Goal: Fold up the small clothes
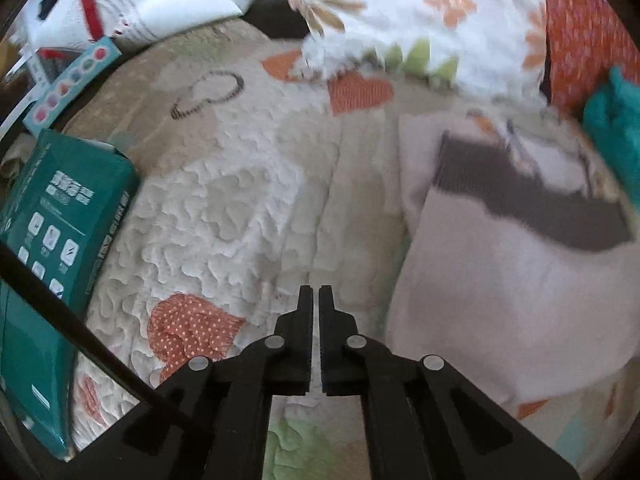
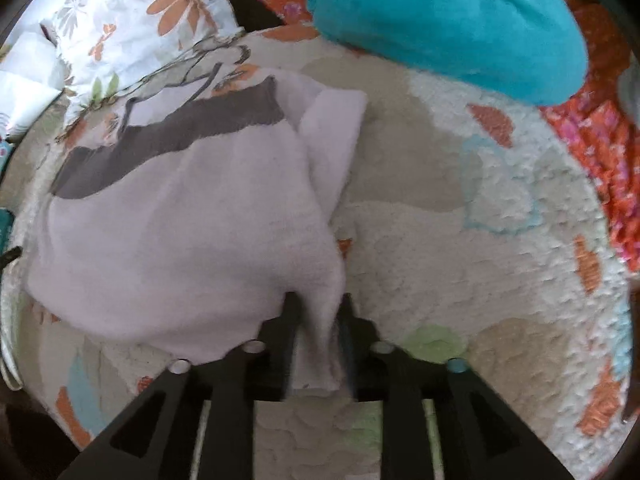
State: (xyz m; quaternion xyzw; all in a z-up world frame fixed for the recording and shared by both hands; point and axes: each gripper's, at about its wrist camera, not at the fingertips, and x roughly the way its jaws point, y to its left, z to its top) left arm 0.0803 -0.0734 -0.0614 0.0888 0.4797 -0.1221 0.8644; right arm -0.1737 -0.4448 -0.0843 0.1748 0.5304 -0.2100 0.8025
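A small pale pink garment (image 2: 180,232) with a dark grey band (image 2: 168,136) lies on a quilted bedspread (image 2: 460,264). My right gripper (image 2: 318,300) is shut on a bunched edge of the garment, with pink cloth pinched between its fingers and lifted a little. In the left wrist view the same garment (image 1: 512,292) lies to the right, its grey band (image 1: 532,196) across the top. My left gripper (image 1: 315,292) is shut and empty, over the bedspread (image 1: 240,200) left of the garment.
A teal box (image 1: 60,240) lies at the left edge. A floral pillow (image 1: 420,12) and white pillow (image 1: 160,0) are at the back. A teal cushion (image 2: 448,24) and orange patterned cloth (image 2: 600,152) lie at the far right.
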